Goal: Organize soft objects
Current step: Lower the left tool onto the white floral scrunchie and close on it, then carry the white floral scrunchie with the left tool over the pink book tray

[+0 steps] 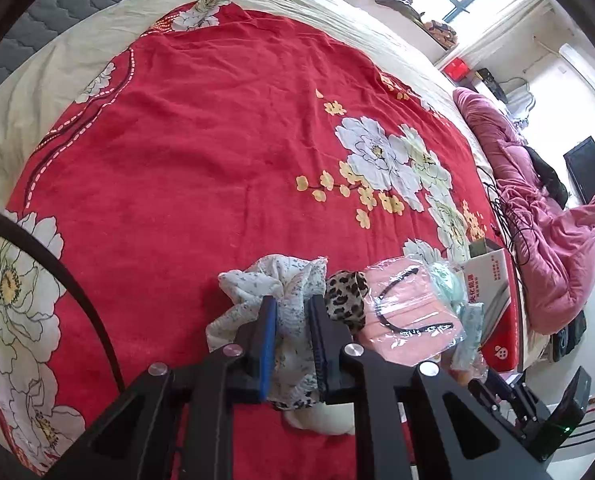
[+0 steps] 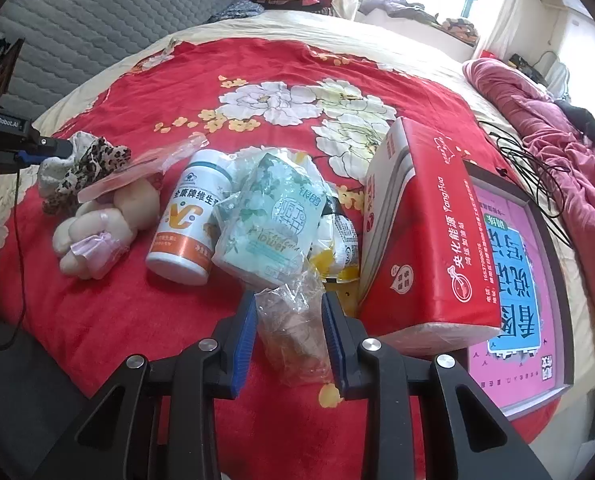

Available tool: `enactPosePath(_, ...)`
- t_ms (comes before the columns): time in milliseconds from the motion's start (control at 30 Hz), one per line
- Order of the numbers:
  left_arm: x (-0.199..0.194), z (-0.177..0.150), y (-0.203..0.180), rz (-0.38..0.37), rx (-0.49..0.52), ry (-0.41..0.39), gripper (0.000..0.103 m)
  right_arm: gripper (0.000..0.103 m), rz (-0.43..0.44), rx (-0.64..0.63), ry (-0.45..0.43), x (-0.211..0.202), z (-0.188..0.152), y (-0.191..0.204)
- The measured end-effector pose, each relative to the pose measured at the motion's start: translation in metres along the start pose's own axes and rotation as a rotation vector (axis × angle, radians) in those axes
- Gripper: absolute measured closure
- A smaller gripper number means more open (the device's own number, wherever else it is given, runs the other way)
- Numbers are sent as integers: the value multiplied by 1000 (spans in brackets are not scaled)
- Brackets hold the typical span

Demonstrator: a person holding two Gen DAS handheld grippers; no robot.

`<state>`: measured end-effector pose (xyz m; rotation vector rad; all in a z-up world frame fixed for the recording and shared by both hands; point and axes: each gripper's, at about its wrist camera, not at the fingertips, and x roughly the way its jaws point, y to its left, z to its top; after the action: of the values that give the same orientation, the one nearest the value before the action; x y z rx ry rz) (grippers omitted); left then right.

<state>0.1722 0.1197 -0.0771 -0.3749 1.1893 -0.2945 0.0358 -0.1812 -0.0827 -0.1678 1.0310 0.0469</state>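
Cloth fills the left gripper [image 1: 293, 344]: we see its 2 blue-padded fingers clenched on a pale speckled scarf [image 1: 273, 292], whose folds bulge out above and to the left of the jaws while a tail hangs below them. Just right of the scarf lies a leopard-print fabric piece [image 1: 345, 300], touching a pink item sealed in a clear bag [image 1: 405, 312]. All of this rests near the front edge of the red floral bedspread [image 1: 217, 140].

From the right wrist view we see the right gripper [image 2: 289, 340] with its jaws spread apart around a crumpled clear plastic bag [image 2: 293, 328]; the bag lies between the pads, but we cannot tell whether either pad touches it. Beyond it sit a green tissue pack [image 2: 269, 216] and a white and orange bottle [image 2: 189, 216] lying tilted on the bedspread. Left of the bottle is a cream plush toy [image 2: 97, 236] with a lilac ribbon, partly under the pink bagged item. To the right, a red carton [image 2: 429, 232] leans against a framed pink poster [image 2: 525, 280].
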Motion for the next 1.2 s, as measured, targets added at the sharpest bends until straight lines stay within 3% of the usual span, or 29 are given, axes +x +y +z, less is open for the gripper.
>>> enactPosePath(100,0,-1,1,2,-2,-12,99,73,30,44,-3,-1,0,-6)
enactPosePath(567,-58,-5,-39,-6,66,-135,100,77,101,154,-132,-58,8,-33)
enactPosePath(900,-98,-27,-117,-67,191,-195,100,77,95,177,-220,-97,11,-56)
enactPosePath(1200,-100,-62,-202,-143,300,-178,100,78,43,228,-289,-134,1,-107)
